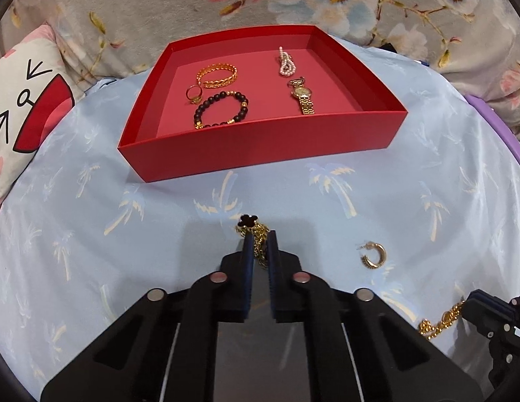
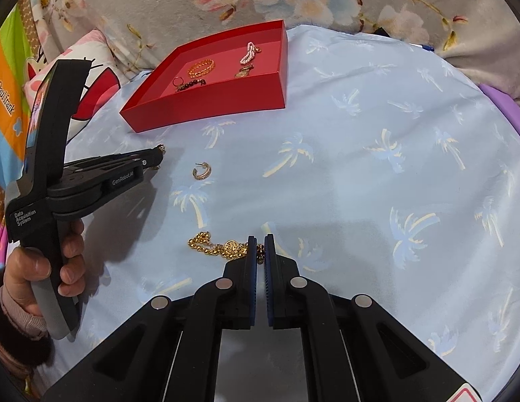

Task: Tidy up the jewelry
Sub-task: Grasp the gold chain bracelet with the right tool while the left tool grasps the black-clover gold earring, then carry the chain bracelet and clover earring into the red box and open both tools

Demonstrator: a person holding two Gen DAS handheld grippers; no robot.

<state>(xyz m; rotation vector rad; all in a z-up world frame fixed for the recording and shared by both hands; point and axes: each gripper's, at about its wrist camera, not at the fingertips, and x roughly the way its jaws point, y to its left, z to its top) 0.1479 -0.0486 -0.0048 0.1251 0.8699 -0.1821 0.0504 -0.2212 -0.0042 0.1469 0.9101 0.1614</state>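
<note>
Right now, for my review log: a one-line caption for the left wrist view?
Left claw shut on a gold chain with black clover charm, red tray of jewelry ahead, gold hoop earring loose on the cloth.

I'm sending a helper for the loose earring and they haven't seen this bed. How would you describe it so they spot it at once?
Start at the red tray on the pale blue palm-print cloth. In front of it, on the bare cloth, lies a small gold hoop earring, between two grippers clamped on gold chains. It is the only open C-shaped hoop, and nothing holds it.

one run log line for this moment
left tool: shut on clover chain | right tool: shut on gold bead bracelet | hoop earring: on cloth
</note>
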